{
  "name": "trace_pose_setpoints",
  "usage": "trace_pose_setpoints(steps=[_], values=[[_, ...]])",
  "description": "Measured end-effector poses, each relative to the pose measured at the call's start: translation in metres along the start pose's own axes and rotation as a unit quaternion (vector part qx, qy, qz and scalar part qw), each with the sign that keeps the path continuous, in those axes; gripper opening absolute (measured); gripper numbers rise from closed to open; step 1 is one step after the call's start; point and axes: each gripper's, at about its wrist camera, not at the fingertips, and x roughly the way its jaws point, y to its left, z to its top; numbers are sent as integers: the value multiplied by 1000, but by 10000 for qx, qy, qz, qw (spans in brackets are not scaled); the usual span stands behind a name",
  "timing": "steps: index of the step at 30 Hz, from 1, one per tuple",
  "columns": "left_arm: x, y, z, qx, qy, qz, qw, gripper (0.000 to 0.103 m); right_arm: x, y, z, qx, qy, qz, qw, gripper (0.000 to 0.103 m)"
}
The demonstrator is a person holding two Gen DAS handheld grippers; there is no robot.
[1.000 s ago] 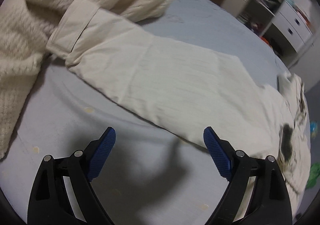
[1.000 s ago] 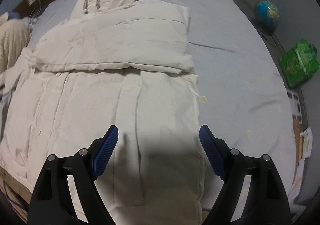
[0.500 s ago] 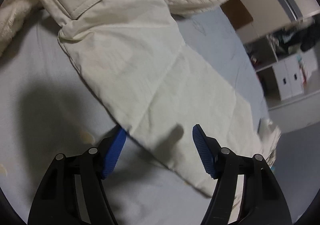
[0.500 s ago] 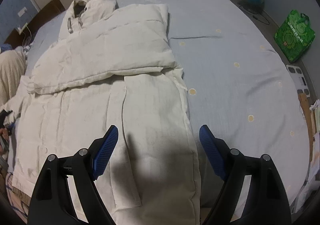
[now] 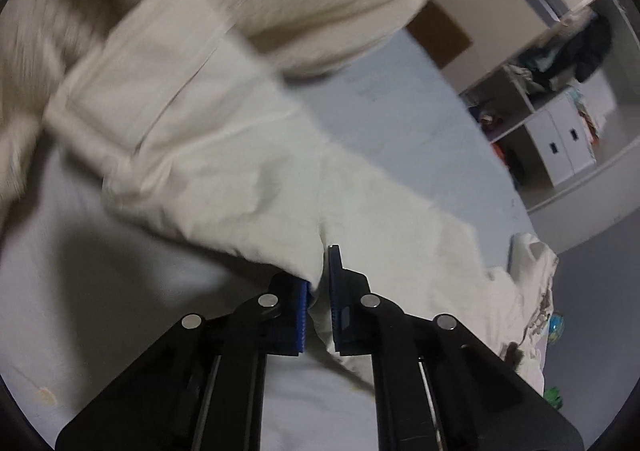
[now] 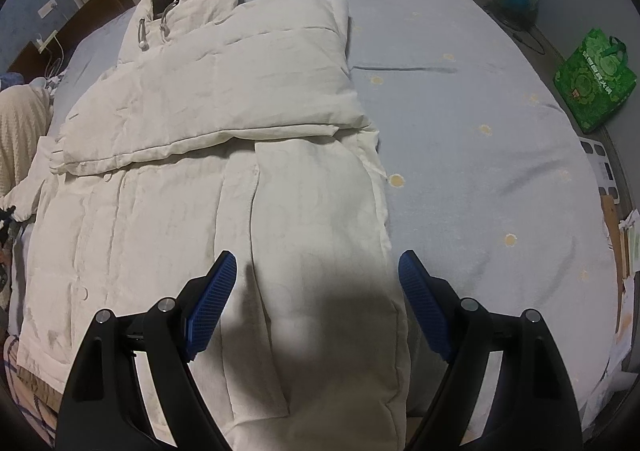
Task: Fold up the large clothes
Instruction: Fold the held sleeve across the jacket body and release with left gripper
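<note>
Cream padded fabric fills both views: the coat (image 6: 224,179) lies flat on the blue-grey bed (image 6: 472,123), one sleeve folded across its chest. The left tongs (image 5: 320,291) are clamped on the edge of the other sleeve (image 5: 224,155). The right tongs (image 6: 316,291) hang spread apart above the coat's lower hem, holding nothing.

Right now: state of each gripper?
Left gripper: closed, pinching the edge of the cream jacket's sleeve.
Right gripper: open, holding nothing, above the jacket lower body.
</note>
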Motion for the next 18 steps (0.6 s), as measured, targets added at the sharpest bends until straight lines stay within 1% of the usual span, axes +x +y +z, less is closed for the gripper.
trace_pose_setpoints(steps=[1,4,7,9,10,13,18], values=[[-4,-8,2,91,-69,-20,9999,8,0,0,0,11,-4,14,10000,79],[-25,-48,7,582,-332,-217,9975,7,-3,-3,0,59,-54,109,9999,79],[-50,-101,1,1200,-529,-489,9902,6,-4,-7,-1,157,-81,217,9996,79],[-60,-127,-4,1489,-596,-665,9848,5,-5,-9,-1,208,-92,270,9994,79],[-68,-145,-12,1676,-640,-811,9804,5,-6,-10,-1,238,-103,309,9992,79],[-81,-183,-33,1999,-706,-1086,9712,5,-9,-14,-2,304,-152,407,9986,79],[-92,-246,-85,2662,-630,-1456,9508,4,-13,-18,-3,450,-233,582,9970,79]])
